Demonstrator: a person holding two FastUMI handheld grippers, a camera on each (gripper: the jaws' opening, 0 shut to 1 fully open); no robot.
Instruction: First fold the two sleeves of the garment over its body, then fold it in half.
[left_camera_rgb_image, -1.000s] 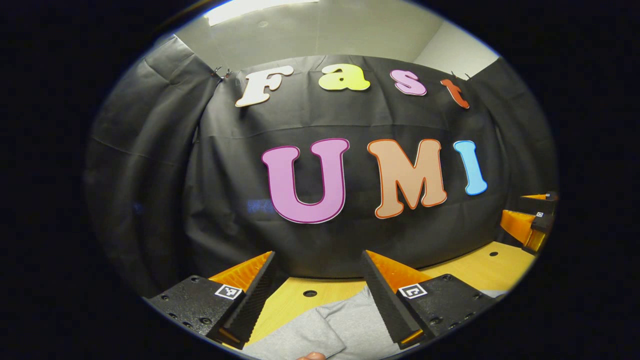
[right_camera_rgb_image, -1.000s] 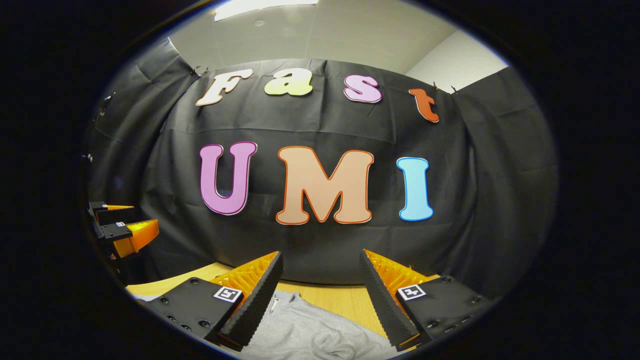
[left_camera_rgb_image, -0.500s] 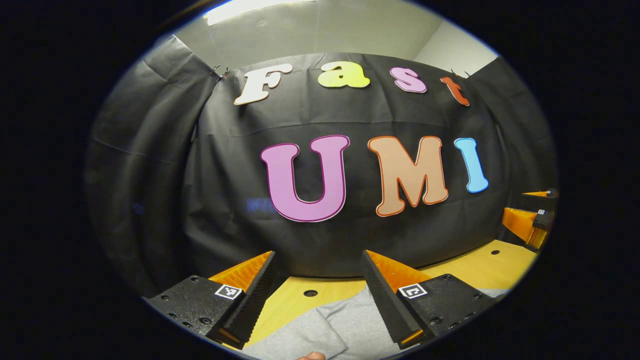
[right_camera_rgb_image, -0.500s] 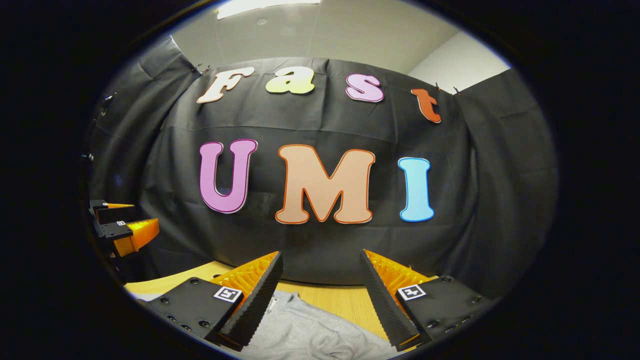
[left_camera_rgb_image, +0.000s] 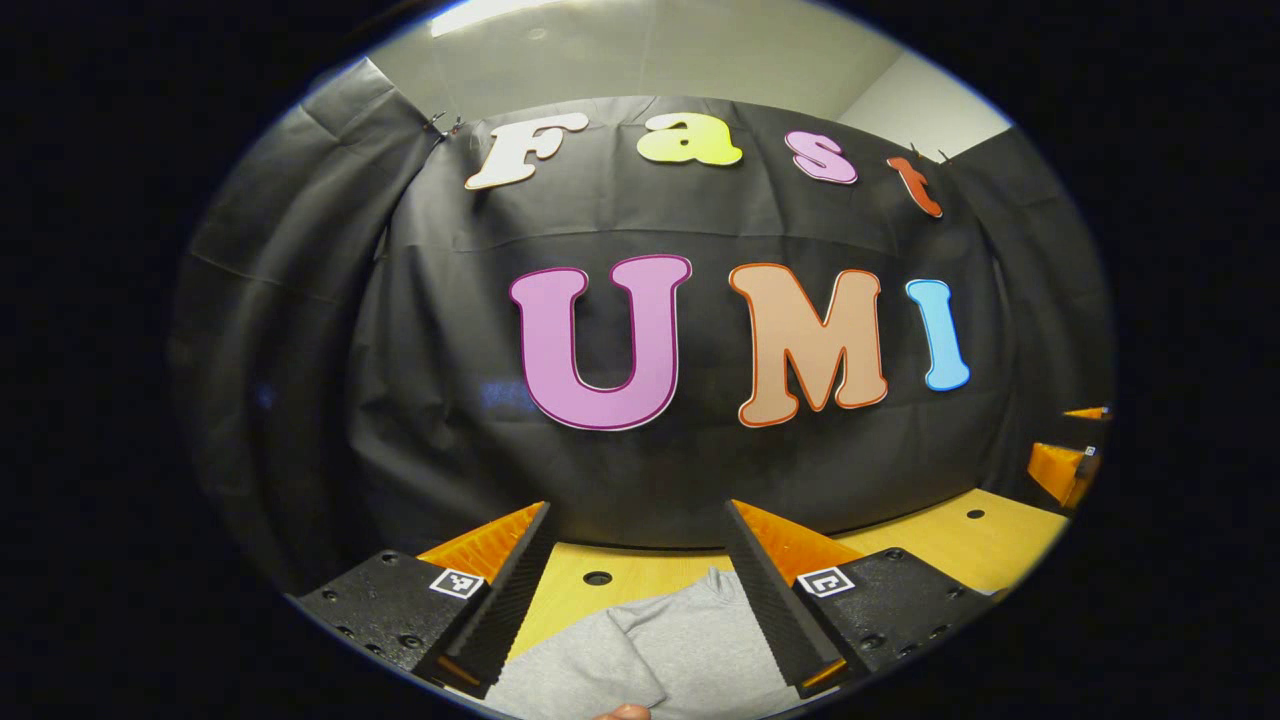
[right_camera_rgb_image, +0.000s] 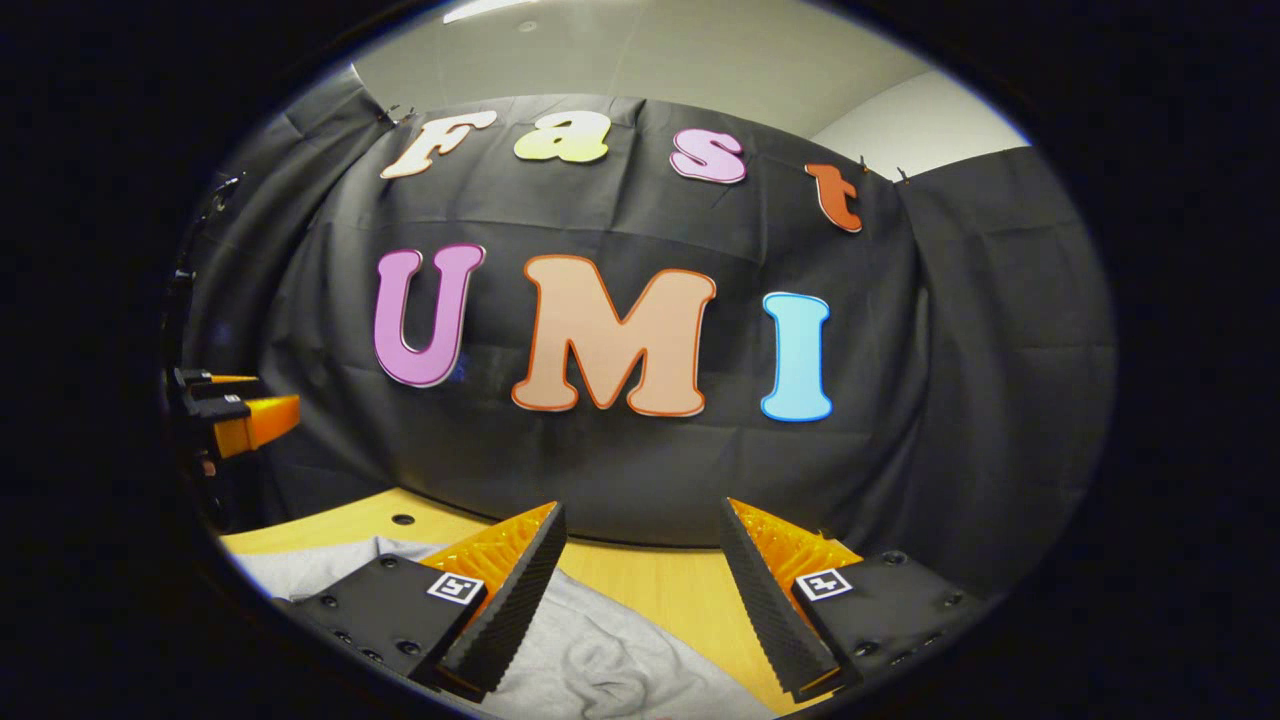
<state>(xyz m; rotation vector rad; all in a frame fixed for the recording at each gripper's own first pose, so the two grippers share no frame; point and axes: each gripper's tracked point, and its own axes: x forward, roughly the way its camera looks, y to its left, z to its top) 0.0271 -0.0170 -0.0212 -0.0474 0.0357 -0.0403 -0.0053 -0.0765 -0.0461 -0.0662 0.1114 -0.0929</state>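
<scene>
Sweatshirt (left_camera_rgb_image: 660, 650) lies rumpled on the table (left_camera_rgb_image: 960, 545) below our left claw (left_camera_rgb_image: 637, 575) and right claw (right_camera_rgb_image: 640, 575), both spread apart gripping nothing, so we judge folding barely begun.

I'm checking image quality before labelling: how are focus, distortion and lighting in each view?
Left gripper view: sharp, strong fisheye bowing of the table edge, grey garment evenly lit, ceiling light blown out on top. Right gripper view: equally sharp and bowed, garment creases legible, dim toward the left rim.

left gripper (left_camera_rgb_image: 635, 580) fingers spread apart above the grey garment (left_camera_rgb_image: 680, 650) on the wooden table (left_camera_rgb_image: 960, 545).
</scene>
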